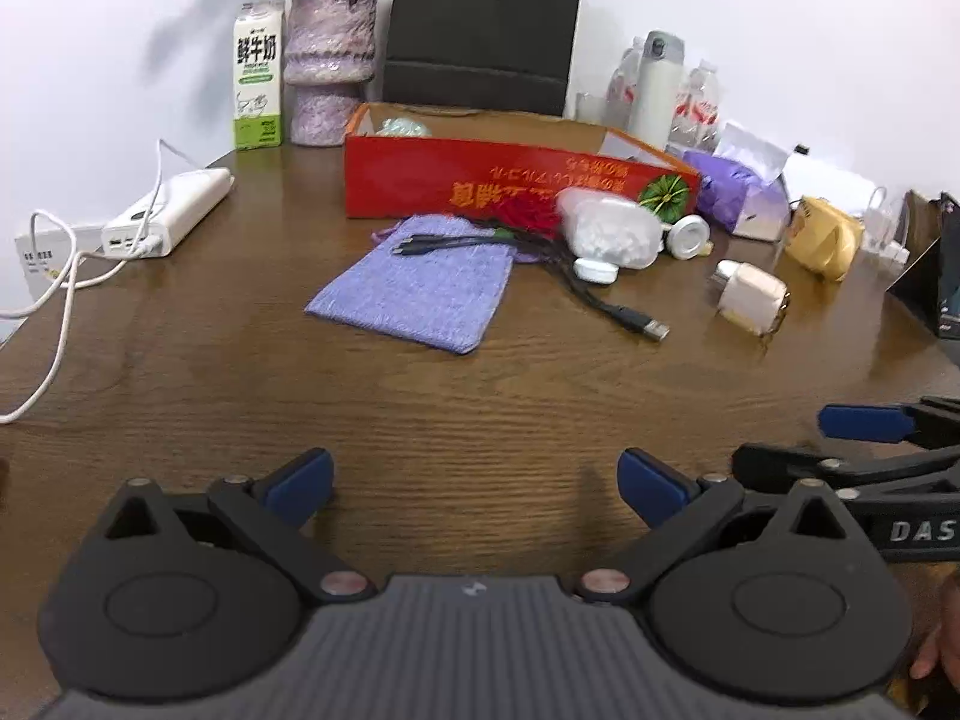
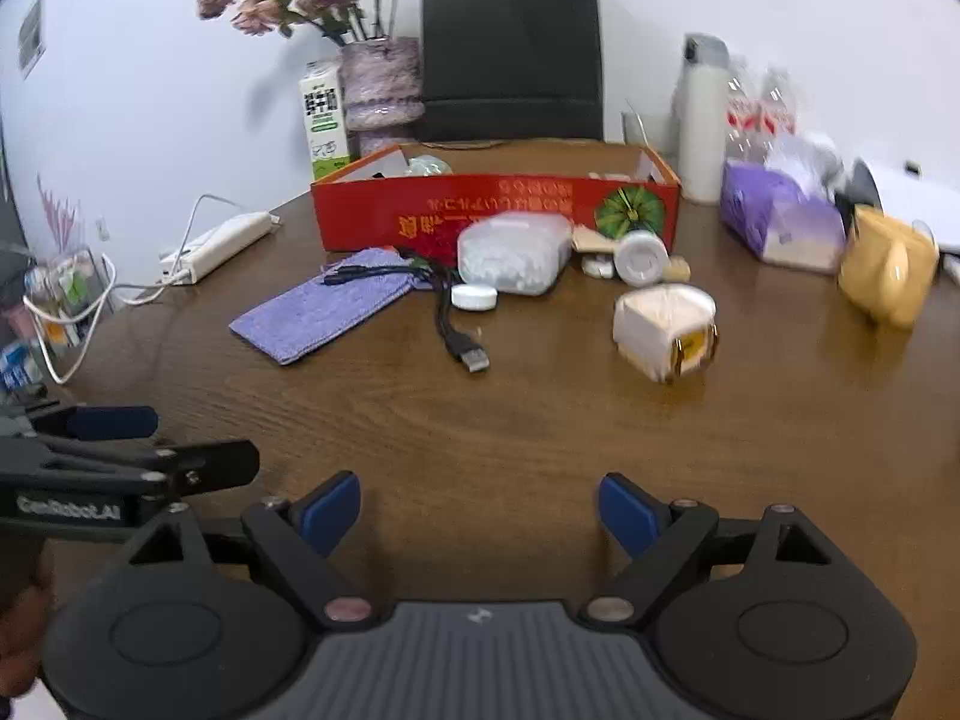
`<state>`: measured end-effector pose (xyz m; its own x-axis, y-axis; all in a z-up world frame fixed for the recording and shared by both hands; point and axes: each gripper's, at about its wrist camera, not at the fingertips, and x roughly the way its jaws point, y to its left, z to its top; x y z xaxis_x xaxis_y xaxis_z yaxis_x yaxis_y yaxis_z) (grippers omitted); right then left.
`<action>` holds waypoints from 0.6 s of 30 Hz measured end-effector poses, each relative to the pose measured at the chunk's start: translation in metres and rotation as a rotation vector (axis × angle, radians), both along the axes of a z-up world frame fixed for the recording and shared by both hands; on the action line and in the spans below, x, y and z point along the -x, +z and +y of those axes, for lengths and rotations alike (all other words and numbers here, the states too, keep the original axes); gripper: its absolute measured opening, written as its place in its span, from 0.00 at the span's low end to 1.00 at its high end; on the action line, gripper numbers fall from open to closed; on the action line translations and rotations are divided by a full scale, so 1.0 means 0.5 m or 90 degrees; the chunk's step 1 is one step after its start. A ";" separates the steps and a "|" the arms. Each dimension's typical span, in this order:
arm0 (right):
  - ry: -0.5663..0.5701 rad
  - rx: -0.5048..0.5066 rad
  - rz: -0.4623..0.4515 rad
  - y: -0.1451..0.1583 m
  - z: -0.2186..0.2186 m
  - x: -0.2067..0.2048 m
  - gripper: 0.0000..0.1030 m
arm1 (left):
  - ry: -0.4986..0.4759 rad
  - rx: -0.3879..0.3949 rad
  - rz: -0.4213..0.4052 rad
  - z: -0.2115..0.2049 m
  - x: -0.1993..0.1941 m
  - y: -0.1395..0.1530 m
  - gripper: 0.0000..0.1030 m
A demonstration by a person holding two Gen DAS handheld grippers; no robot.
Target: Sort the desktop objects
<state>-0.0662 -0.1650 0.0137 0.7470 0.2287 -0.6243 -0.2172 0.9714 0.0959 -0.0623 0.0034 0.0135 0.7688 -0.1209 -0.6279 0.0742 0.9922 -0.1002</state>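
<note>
While both hand-held grippers (image 1: pixel 474 483) (image 2: pixel 480 510) gape wide, empty, only right view shows shelf clutter (image 2: pixel 57 306).

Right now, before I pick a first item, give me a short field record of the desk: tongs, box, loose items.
left tongs: open, holding nothing, low over bare table
right tongs: open, holding nothing
table: brown wood
red box: open top, behind the loose items
purple pouch: flat, left of the items
black USB cable: its ends lie on the pouch
clear container: holds white pieces, in front of the box
white charger: on its side, right of the cable
</note>
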 end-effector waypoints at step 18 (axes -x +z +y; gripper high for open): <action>-0.021 -0.040 0.009 -0.008 -0.014 -0.006 0.84 | -0.015 -0.048 0.004 -0.026 -0.015 -0.004 1.00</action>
